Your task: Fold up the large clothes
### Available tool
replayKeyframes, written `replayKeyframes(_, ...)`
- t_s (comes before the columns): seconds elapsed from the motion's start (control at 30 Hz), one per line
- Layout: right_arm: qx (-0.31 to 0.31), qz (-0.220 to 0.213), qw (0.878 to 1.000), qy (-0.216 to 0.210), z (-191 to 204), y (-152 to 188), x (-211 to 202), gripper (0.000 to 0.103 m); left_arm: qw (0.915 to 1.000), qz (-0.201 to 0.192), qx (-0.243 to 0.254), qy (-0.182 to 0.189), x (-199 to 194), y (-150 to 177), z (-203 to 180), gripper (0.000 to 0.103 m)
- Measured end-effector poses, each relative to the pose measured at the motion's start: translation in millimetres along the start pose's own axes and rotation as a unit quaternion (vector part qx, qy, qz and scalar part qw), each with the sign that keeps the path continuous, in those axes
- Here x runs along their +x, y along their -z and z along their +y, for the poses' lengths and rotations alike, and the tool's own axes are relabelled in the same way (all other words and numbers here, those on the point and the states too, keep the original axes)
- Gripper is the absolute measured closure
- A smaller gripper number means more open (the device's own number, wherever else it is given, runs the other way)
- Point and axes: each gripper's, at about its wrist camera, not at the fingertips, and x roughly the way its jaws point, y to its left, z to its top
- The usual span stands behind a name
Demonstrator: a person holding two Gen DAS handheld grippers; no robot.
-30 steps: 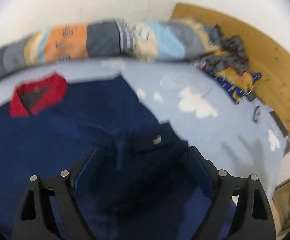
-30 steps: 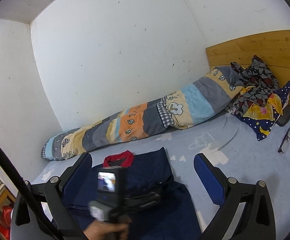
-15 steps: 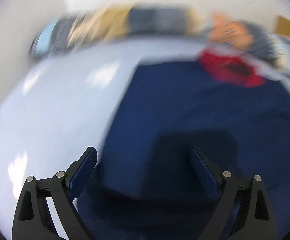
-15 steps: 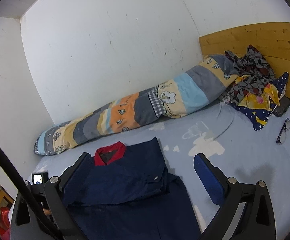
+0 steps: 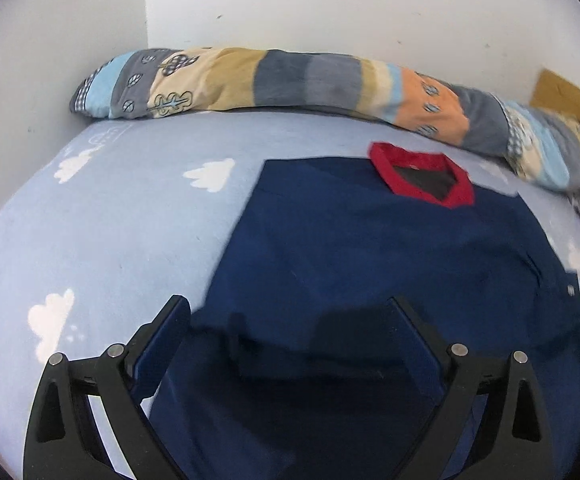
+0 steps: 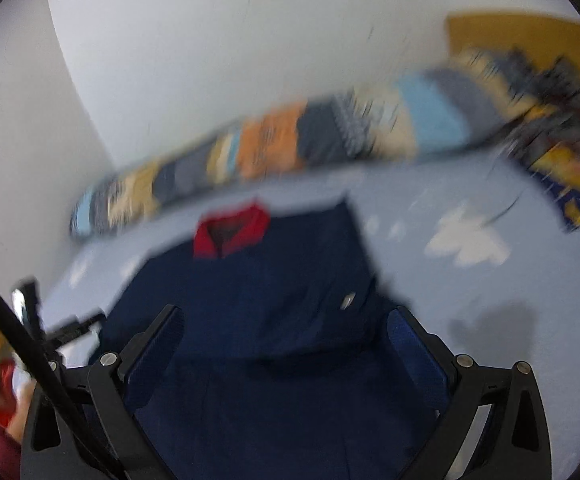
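Both grippers are black, with silver screws and blue-padded jaws.

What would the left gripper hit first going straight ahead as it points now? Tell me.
Most likely the navy garment: the open left gripper points down at its folded lower part, with nothing between the jaws. How far off the cloth lies is unclear.

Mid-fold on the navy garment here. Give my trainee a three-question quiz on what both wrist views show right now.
1. True or false: the left gripper is clamped on the navy garment.
2. What colour is the garment's collar?
3. The rolled patchwork quilt lies: A) along the wall, beyond the collar; B) on top of the garment; C) between the right gripper fingers.

Key
1. False: its jaws stand wide open, with nothing pinched.
2. Red.
3. A.
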Motion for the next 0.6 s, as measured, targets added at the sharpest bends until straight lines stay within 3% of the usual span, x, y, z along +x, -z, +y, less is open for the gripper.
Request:
replayKeyframes(0.1,-0.031,0.056,0.998,0.026,-3.7,9.8,56.0,0.001,0.9997,0.010,0.020,-0.004,-7.1,20.5,-18.2,0.006)
replayKeyframes(0.2,-0.014,0.109,0.994,0.006,-20.9,19.5,92.9,0.003,0.9991,0.014,0.037,-0.014,-22.1,40.4,-24.1,0.006)
replayKeyframes(0.27,0.002,0.148,0.988,0.045,-39.2,30.3,115.5,0.004,0.9989,0.017,0.039,-0.019,-28.2,48.5,-22.8,0.006)
replayKeyframes(0.33,0.027,0.190,0.980,0.046,-56.7,41.1,131.9,0.004,0.9985,0.020,0.041,-0.031,-34.0,55.5,-19.5,0.006)
replayKeyframes(0.43,0.009,0.176,0.982,0.065,-47.5,33.2,118.9,0.004,0.9975,0.012,0.047,-0.051,-44.2,60.3,-13.8,0.006)
replayKeyframes(0.6,0.035,0.122,0.992,-0.001,-22.1,15.7,66.0,0.003,0.9973,-0.003,0.049,-0.055,-61.5,62.4,-10.7,0.006)
